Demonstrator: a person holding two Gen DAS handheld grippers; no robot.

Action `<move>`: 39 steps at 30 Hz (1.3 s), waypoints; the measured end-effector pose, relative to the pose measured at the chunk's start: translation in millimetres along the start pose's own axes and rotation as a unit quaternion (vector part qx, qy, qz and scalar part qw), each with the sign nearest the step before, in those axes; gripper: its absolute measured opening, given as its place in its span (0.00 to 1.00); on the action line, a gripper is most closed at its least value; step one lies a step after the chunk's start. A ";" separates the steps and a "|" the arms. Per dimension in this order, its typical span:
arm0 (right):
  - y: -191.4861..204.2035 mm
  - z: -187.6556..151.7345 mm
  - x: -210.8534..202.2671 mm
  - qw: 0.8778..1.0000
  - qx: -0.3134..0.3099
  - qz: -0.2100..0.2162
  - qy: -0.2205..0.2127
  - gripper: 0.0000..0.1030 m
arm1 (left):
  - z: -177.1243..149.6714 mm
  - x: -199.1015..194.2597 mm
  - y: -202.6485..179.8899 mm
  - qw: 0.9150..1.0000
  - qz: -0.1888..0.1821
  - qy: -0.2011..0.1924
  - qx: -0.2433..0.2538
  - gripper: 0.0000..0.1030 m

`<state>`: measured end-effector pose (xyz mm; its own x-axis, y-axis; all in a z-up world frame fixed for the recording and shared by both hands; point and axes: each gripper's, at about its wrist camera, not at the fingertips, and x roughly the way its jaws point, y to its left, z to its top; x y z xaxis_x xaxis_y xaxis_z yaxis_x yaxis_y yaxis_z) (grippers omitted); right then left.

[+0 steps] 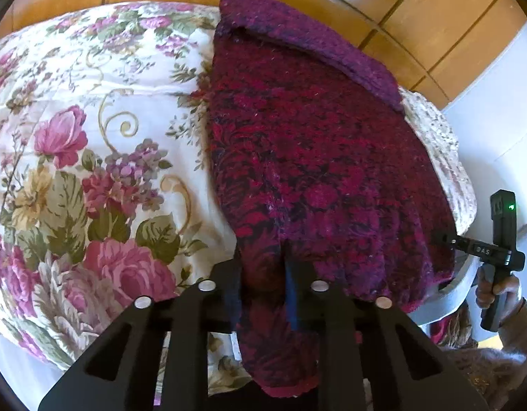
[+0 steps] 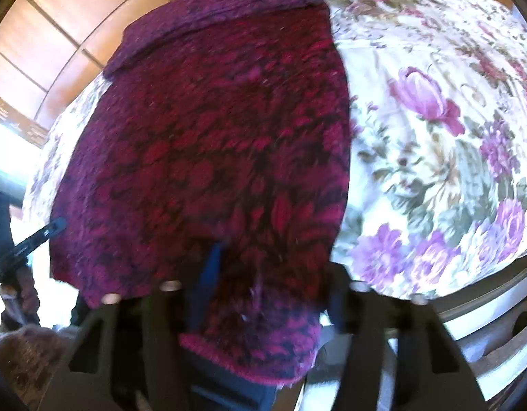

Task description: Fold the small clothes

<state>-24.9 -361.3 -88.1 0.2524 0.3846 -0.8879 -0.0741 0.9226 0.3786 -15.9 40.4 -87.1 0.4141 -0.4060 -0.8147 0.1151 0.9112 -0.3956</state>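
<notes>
A dark red and magenta knitted garment lies flat on the floral cloth, its purple ribbed band at the far end. My left gripper is shut on the garment's near edge at its left corner, and a fold of knit hangs down between the fingers. My right gripper is shut on the near edge at the garment's other corner, with bunched knit filling the gap. That view is blurred. Each gripper shows from the side in the other's view, at the garment's near edge.
The floral cloth covers a rounded table beside the garment. Orange floor tiles lie beyond the far edge. A hand holds the right gripper's handle. White curved furniture parts stand near the table's front right.
</notes>
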 end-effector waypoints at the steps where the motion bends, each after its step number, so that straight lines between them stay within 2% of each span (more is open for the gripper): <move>1: 0.5 5.9 -4.8 1.000 0.003 0.007 -0.006 0.22 | 2.9 -3.7 1.0 1.000 -0.011 -0.004 -0.006 0.15; 7: 5.7 37.3 -32.0 0.995 0.028 0.065 -0.076 0.20 | 40.1 -31.1 8.9 0.992 -0.104 -0.057 -0.053 0.14; 12: 5.0 78.3 -34.7 0.988 0.050 0.084 -0.118 0.20 | 84.4 -26.7 6.8 0.984 -0.138 -0.083 -0.073 0.14; 17: -4.0 125.4 -21.4 0.983 0.089 0.079 -0.139 0.19 | 126.2 -3.5 14.9 0.981 -0.142 -0.080 -0.103 0.14; 21: -14.9 156.5 4.0 0.982 0.121 0.078 -0.125 0.19 | 155.1 20.3 23.7 0.978 -0.145 -0.066 -0.136 0.14; 26: -22.6 173.1 22.5 0.980 0.143 0.079 -0.115 0.21 | 185.8 45.7 31.2 0.977 -0.136 -0.050 -0.158 0.14; 27: -23.9 177.3 24.8 0.979 0.147 0.084 -0.114 0.24 | 190.8 49.8 33.1 0.976 -0.133 -0.046 -0.167 0.14; 28: -26.1 179.4 25.7 0.978 0.149 0.088 -0.113 0.27 | 194.2 52.0 35.0 0.974 -0.136 -0.040 -0.175 0.19; 29: -28.1 181.2 26.0 0.977 0.152 0.094 -0.114 0.35 | 197.7 53.6 38.0 0.971 -0.147 -0.035 -0.186 0.26; 30: -29.2 182.5 25.3 0.975 0.156 0.102 -0.118 0.42 | 200.4 54.1 42.7 0.967 -0.158 -0.033 -0.198 0.30; 32: -30.2 183.2 23.9 0.973 0.162 0.113 -0.123 0.52 | 202.7 51.0 51.6 0.957 -0.182 -0.038 -0.225 0.45; 33: -33.0 183.3 23.1 0.970 0.169 0.125 -0.125 0.59 | 202.6 47.1 59.1 0.948 -0.200 -0.047 -0.241 0.48; 34: -35.1 183.5 21.9 0.967 0.175 0.134 -0.128 0.62 | 201.5 44.1 63.7 0.944 -0.208 -0.054 -0.250 0.51; 35: -35.4 183.5 20.6 0.965 0.178 0.142 -0.132 0.69 | 200.3 40.6 68.2 0.942 -0.209 -0.061 -0.255 0.53; 36: -36.9 182.9 18.1 0.961 0.183 0.155 -0.135 0.77 | 198.6 36.0 72.2 0.945 -0.196 -0.069 -0.254 0.55; 37: -38.3 181.7 15.0 0.957 0.189 0.170 -0.139 0.80 | 196.0 29.8 76.3 0.948 -0.172 -0.082 -0.254 0.66; 38: -39.4 180.7 11.9 0.954 0.192 0.181 -0.145 0.86 | 192.6 23.4 81.1 0.950 -0.153 -0.095 -0.256 0.72; 39: -40.0 177.9 7.1 0.952 0.191 0.182 -0.156 0.89 | 188.2 17.3 88.0 0.948 -0.148 -0.108 -0.260 0.73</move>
<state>151.4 -400.7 -63.0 0.5552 0.5943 -0.5819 0.1293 0.6294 0.7662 171.4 126.7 -56.2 0.6148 -0.5641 -0.5512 -0.1825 0.5781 -0.7953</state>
